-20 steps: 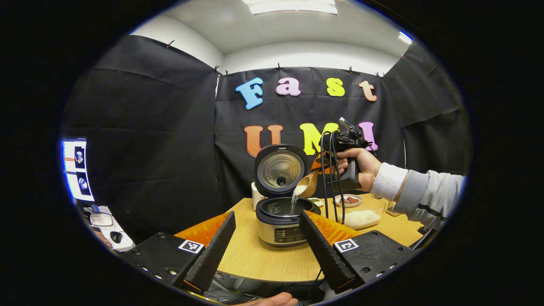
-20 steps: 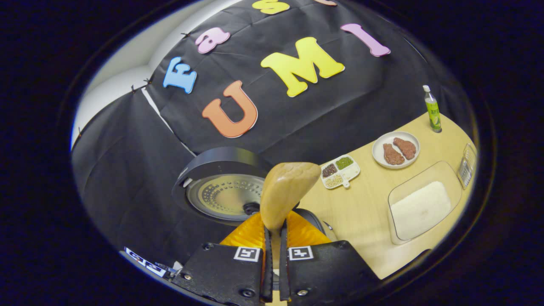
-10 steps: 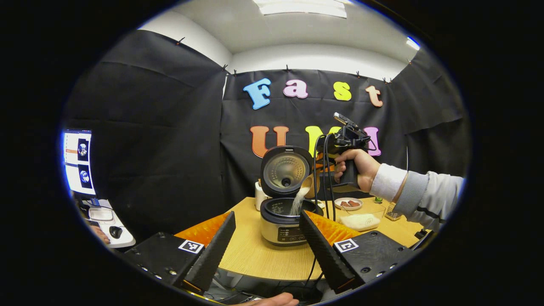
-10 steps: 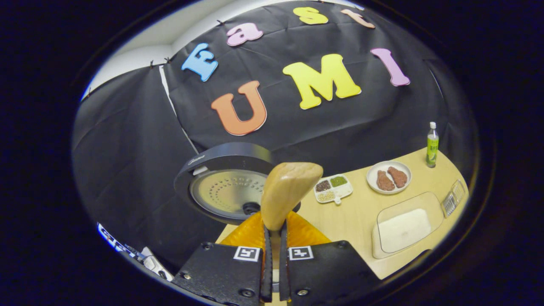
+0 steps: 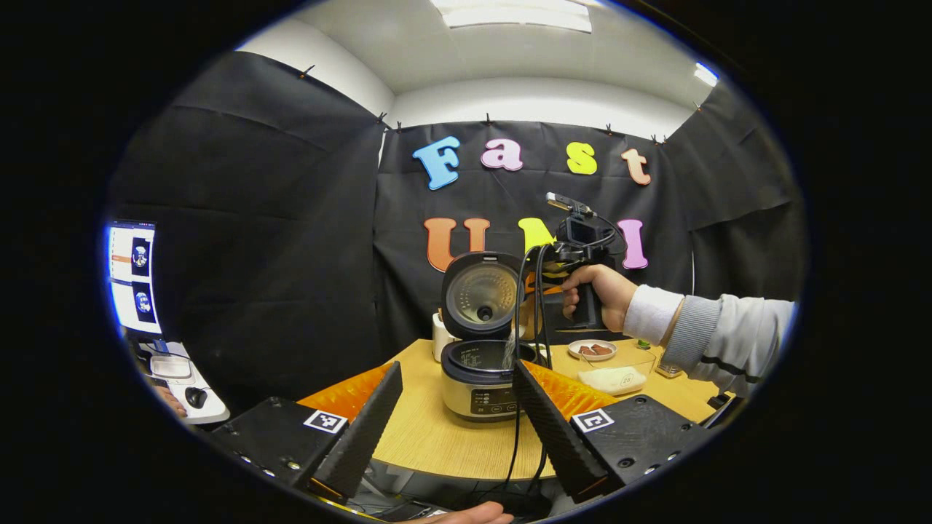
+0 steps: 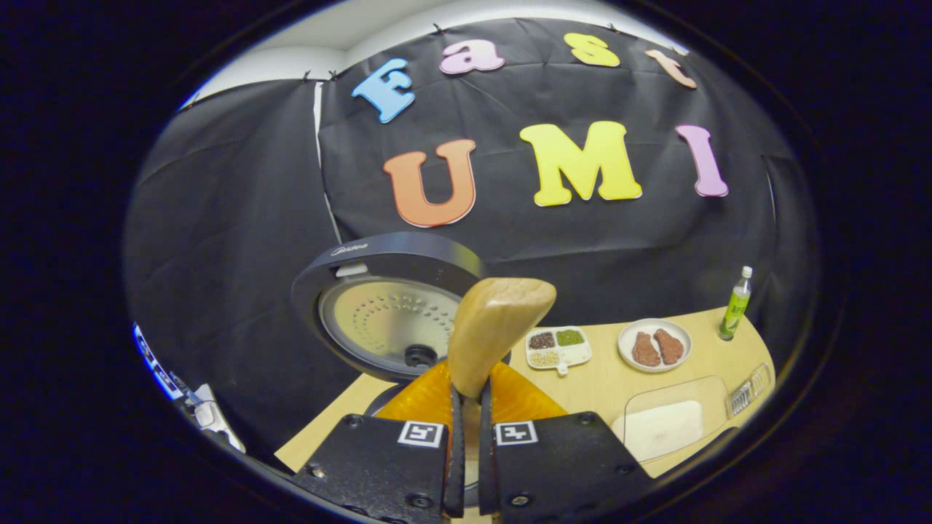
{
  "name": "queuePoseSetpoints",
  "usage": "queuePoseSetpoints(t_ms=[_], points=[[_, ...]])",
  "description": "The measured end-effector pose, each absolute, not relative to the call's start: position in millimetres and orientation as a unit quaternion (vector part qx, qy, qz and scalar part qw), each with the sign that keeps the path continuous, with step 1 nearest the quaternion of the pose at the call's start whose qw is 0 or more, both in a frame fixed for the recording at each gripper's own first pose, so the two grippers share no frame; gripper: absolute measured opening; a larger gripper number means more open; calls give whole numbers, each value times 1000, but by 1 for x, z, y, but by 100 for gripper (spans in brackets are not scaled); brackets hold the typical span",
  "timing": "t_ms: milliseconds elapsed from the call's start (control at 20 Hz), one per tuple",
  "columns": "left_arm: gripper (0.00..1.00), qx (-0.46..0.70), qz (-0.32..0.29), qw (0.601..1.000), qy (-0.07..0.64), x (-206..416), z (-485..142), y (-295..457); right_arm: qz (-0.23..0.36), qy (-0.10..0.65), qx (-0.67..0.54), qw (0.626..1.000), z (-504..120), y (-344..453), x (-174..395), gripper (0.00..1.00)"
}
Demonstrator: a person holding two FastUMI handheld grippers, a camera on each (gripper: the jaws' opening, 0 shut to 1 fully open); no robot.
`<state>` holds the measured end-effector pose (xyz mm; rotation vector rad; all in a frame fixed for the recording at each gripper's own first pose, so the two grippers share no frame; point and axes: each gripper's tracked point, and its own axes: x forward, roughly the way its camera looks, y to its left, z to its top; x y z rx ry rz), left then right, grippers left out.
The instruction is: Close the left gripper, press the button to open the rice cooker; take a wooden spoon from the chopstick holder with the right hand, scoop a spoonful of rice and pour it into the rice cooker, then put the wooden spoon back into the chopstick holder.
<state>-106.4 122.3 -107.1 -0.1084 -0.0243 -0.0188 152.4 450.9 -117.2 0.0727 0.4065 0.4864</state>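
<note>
1. Rice stream thinner than half a second ago; only a faint trickle falls into the rice cooker (image 5: 482, 378). Spoon has tipped further over. Pour looks nearly done; returning the spoon comes next.
2. Right gripper (image 6: 466, 466) clamped on the wooden spoon (image 6: 496, 331); bowl stands at 12 o'clock from the fingers, over the pot, lid (image 6: 386, 313) at 10 o'clock.
3. Left gripper (image 5: 455, 415) spread wide, idle, holding nothing; cooker between its fingers at 12 o'clock.
4. Count: one cooker, one spoon, one rice tub (image 6: 673, 426), one plate (image 6: 654, 345) with two meat pieces, one divided dish (image 6: 558, 347), one bottle (image 6: 735, 302).
5. Chopstick holder probably the pale pot (image 5: 439, 336) behind the cooker; uncertain.
</note>
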Motion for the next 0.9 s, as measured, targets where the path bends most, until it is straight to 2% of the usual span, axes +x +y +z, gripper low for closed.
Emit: queuePoseSetpoints(t_ms=[400, 600, 900], points=[[96, -54, -18, 998, -4, -101, -121, 116, 255, 139, -59, 955, -119, 466, 140, 13], [97, -56, -17, 998, 1, -102, -125, 115, 249, 80, -139, 955, -110, 468, 135, 14], [96, -59, -15, 998, 5, -99, -132, 112, 248, 14, -239, 939, -108, 481, 121, 14]])
